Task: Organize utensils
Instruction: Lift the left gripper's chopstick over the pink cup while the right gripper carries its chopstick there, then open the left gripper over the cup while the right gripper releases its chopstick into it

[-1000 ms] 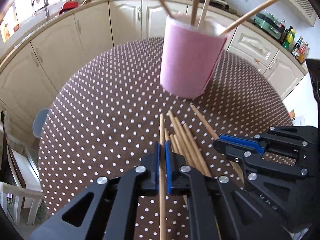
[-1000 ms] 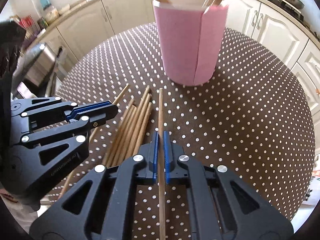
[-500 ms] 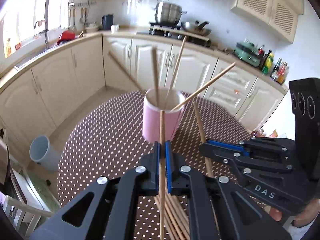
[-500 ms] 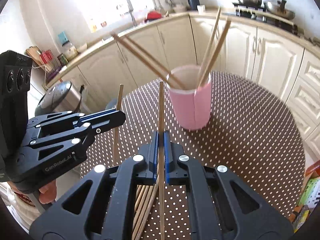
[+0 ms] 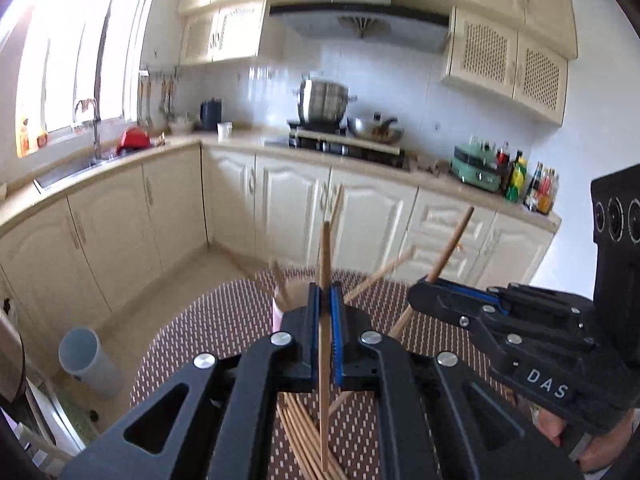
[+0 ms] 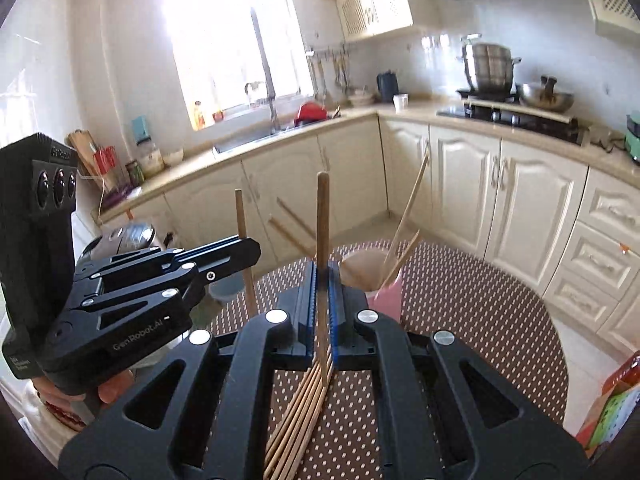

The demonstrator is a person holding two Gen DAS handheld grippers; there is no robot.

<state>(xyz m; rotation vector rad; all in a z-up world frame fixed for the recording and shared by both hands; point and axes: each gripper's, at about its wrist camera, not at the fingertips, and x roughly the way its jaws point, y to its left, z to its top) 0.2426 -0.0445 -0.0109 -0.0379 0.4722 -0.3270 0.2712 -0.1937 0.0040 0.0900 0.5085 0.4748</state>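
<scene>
Left gripper (image 5: 326, 304) clamped on one wooden chopstick (image 5: 325, 256), stick running straight up between the blue pads. Right gripper (image 6: 322, 292) same: closed on its own chopstick (image 6: 322, 216), held upright. Both raised above the polka-dot table (image 6: 480, 312), side by side. Pink cup (image 6: 386, 300) sits on the table past the grippers, several chopsticks leaning out of it at angles. Loose chopstick pile (image 6: 298, 424) lies flat on the tablecloth under the grippers. Kitchen cabinets (image 5: 288, 208) and stove behind.

Cup (image 6: 385, 292) on table (image 6: 480, 312) — chopsticks (image 6: 296, 428) nearer.
</scene>
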